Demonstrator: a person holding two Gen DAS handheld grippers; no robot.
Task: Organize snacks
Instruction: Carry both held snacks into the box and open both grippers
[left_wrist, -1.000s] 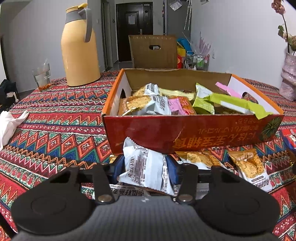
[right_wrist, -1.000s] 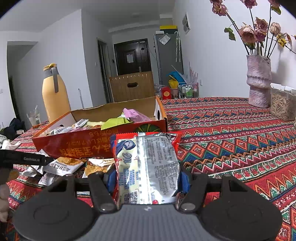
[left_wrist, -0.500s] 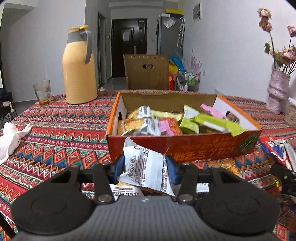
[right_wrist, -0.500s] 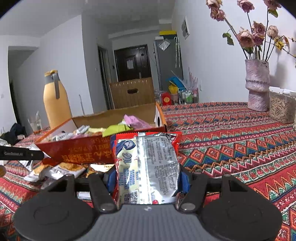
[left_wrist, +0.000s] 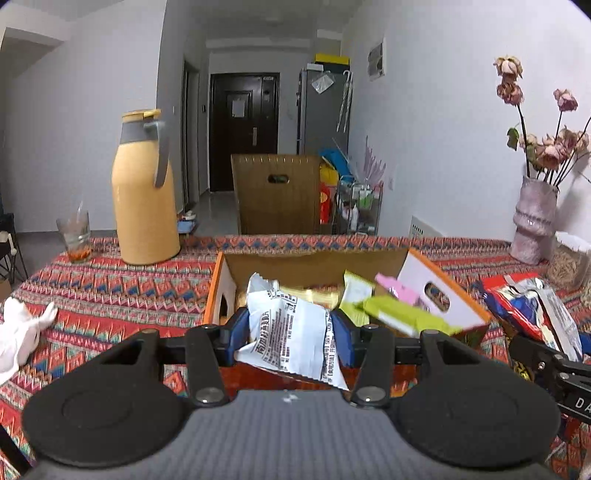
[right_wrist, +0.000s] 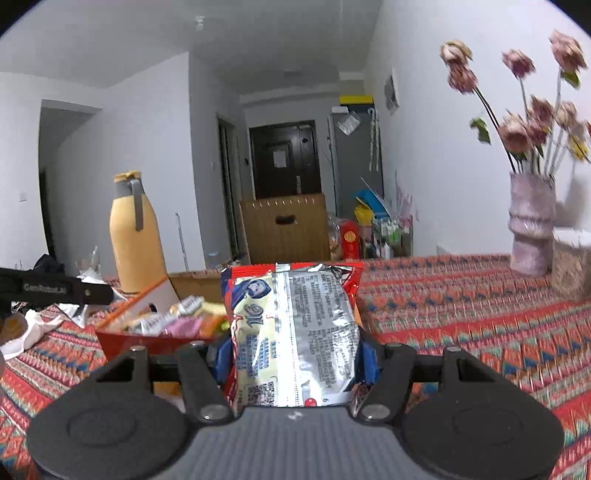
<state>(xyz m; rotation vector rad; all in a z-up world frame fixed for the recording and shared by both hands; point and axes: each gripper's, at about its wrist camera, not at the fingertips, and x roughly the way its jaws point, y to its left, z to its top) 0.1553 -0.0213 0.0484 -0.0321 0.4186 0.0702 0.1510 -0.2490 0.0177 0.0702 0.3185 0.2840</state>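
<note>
My left gripper (left_wrist: 290, 334) is shut on a white snack packet (left_wrist: 291, 332) and holds it in the air just before the near wall of the orange cardboard box (left_wrist: 436, 291). The box holds several snack packets, among them a green one (left_wrist: 402, 314). My right gripper (right_wrist: 295, 354) is shut on a red and silver snack packet (right_wrist: 295, 328), raised to the right of the box (right_wrist: 147, 299). That packet also shows at the right edge of the left wrist view (left_wrist: 532, 310).
A yellow thermos jug (left_wrist: 144, 192) and a glass (left_wrist: 74, 236) stand at the table's far left. A vase of dried flowers (left_wrist: 535, 221) and a jar (right_wrist: 570, 266) stand at the far right. A white cloth (left_wrist: 18, 332) lies at the left. A patterned tablecloth (right_wrist: 461, 295) covers the table.
Both grippers have risen with their packets. The left one has lifted from the table in front of the box to the height of the box's rim. The right one moved closer to the box.
</note>
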